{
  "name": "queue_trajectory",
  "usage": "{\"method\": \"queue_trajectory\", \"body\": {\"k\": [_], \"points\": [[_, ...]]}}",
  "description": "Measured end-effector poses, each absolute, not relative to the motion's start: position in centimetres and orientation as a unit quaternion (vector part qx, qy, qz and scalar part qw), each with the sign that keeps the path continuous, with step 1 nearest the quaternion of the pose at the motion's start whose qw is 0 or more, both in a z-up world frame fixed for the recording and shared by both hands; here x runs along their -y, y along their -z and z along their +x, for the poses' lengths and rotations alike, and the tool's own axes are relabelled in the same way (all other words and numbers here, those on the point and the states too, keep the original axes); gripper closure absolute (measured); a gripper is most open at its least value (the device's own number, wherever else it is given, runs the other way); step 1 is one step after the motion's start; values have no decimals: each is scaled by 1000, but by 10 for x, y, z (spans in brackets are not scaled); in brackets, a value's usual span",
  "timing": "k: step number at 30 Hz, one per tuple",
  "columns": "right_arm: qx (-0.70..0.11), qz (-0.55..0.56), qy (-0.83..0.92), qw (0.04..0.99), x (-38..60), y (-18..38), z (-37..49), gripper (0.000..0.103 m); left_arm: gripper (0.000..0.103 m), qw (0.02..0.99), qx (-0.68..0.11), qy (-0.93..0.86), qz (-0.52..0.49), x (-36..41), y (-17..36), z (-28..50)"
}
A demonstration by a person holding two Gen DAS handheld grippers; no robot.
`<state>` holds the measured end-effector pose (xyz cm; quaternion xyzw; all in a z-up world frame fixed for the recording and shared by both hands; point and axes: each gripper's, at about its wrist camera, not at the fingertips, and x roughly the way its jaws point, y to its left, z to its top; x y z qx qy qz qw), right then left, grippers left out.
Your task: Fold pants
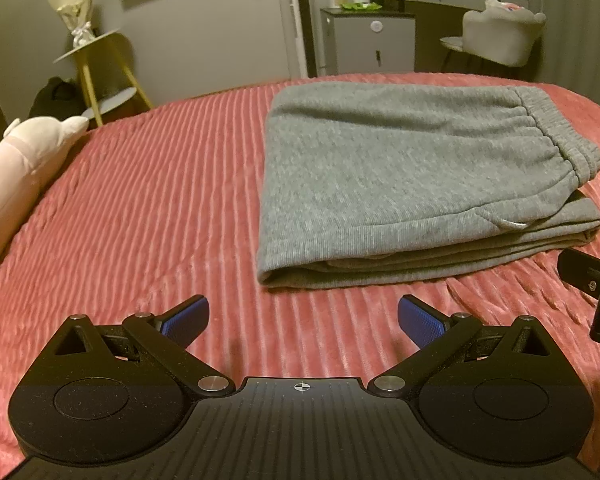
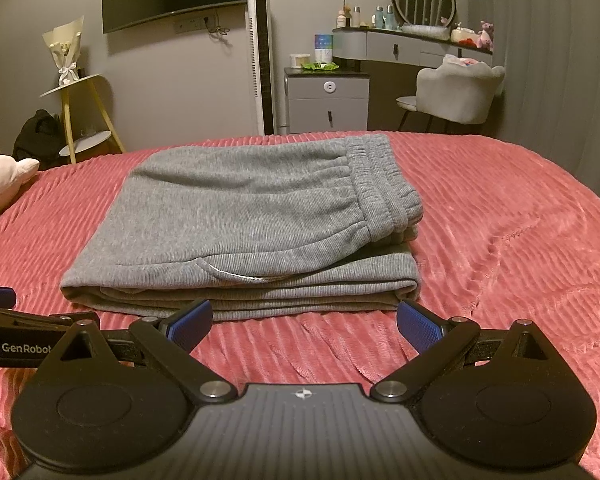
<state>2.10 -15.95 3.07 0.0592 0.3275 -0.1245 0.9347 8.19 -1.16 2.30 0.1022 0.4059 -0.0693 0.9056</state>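
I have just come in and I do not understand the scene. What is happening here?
A person holds two grippers over a pink bedspread. The grey pants lie folded in a neat stack on it. The left gripper and the right gripper are both open and empty, near the stack but not touching it.

My left claw (image 1: 303, 320) is matte black, with two round discs at 7 and 5 o'clock joined by a ribbed centre plate carrying a small white crosshair mark. Silver pivot screws sit at the linkage joints, and the fingertips (image 1: 188, 320) wear blue textured pads. My right claw (image 2: 304, 322) has the same build; at 9 o'clock in its view, the other unit's side shows white "GenRobot" lettering.
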Motion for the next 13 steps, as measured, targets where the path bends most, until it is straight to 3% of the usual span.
{"method": "queue_trajectory", "body": {"k": [13], "points": [[-329,56,124,935,159,-30,21,4,0,905,-405,79,99,12,-22,82]]}}
